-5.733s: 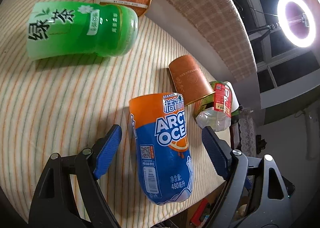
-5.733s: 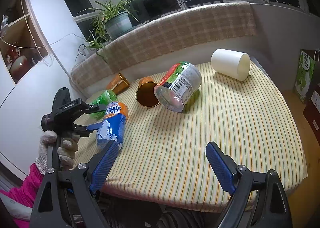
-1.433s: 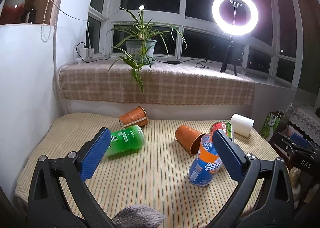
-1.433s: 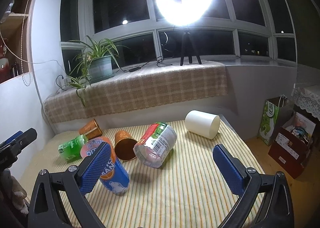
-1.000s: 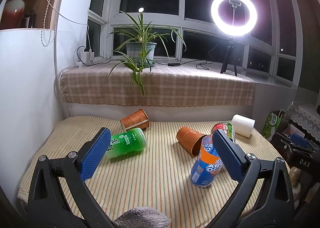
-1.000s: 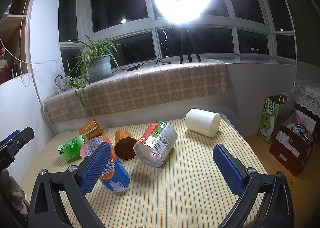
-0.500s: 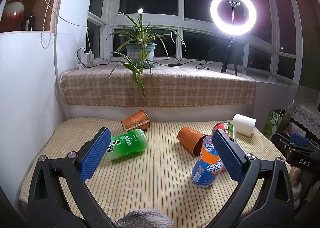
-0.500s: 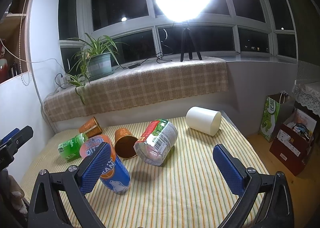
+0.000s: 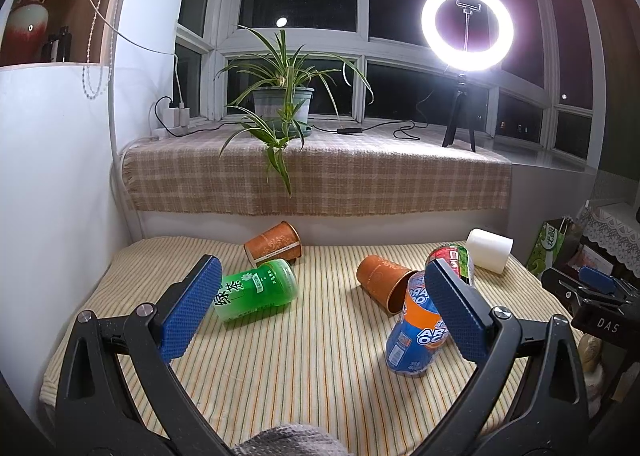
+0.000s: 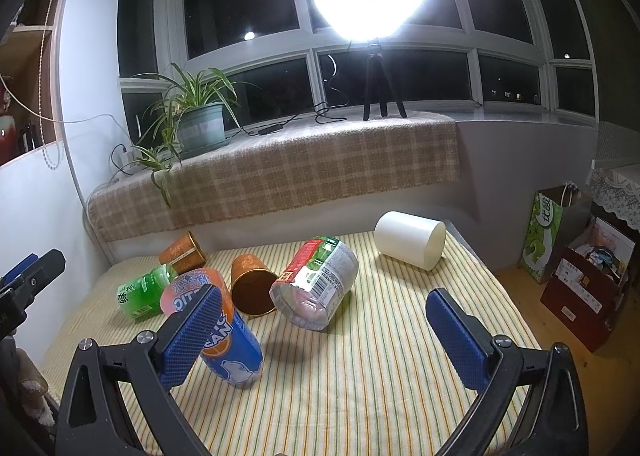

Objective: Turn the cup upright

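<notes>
The blue-and-orange Arctic Ocean cup stands upright, a little tilted, on the striped table; it also shows in the right wrist view. A green tea cup lies on its side at the left. Two copper cups lie on their sides, one at the back and one in the middle. A red-and-green labelled clear cup and a white cup also lie on their sides. My left gripper and right gripper are both open, empty, held back above the table's near edge.
The striped table ends at a wall and a plaid-covered sill with a potted plant and a ring light. Bags and boxes stand on the floor to the right.
Since 5.7 s ago the Arctic Ocean cup went from lying between my left fingers to standing free. My left gripper has pulled back and up. Over the last second both views barely shift.
</notes>
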`<state>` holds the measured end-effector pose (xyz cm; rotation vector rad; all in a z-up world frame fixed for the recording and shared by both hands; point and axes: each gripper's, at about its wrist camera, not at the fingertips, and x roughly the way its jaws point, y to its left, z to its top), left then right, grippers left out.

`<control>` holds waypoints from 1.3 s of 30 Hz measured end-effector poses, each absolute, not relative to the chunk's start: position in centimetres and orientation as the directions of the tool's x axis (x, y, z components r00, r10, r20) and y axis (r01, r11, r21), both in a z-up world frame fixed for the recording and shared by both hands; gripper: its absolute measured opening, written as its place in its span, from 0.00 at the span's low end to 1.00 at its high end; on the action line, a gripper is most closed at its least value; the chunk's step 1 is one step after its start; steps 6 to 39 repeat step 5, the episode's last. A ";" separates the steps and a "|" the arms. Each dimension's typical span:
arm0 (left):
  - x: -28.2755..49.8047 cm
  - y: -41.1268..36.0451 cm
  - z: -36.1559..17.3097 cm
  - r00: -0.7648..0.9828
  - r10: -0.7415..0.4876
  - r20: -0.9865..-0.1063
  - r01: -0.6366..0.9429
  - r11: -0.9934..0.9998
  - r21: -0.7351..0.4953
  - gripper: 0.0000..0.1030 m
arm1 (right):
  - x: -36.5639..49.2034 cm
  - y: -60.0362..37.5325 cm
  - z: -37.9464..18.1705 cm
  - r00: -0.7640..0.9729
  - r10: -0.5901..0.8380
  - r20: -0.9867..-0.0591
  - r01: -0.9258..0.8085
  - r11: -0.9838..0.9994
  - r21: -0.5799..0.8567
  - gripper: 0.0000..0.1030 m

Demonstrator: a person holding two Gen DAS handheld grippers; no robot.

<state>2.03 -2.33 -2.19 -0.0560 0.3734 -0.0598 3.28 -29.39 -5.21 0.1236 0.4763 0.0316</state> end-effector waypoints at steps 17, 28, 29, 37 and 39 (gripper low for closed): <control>2.1 -2.2 -2.2 0.930 -0.067 -0.362 0.046 0.997 -0.066 1.00 | 3.4 -29.3 -5.3 0.886 0.062 -0.460 -0.003 0.992 0.126 1.00; 2.1 -2.2 -2.2 0.930 -0.067 -0.362 0.046 0.997 -0.066 1.00 | 3.4 -29.3 -5.3 0.886 0.062 -0.460 -0.003 0.992 0.126 1.00; 2.1 -2.2 -2.2 0.930 -0.067 -0.362 0.046 0.997 -0.066 1.00 | 3.4 -29.3 -5.3 0.886 0.062 -0.460 -0.003 0.992 0.126 1.00; 2.1 -2.2 -2.2 0.930 -0.067 -0.362 0.046 0.997 -0.066 1.00 | 3.4 -29.3 -5.3 0.886 0.062 -0.460 -0.003 0.992 0.126 1.00; 2.1 -2.2 -2.2 0.930 -0.067 -0.362 0.046 0.997 -0.066 1.00 | 3.4 -29.3 -5.3 0.886 0.062 -0.460 -0.003 0.992 0.126 1.00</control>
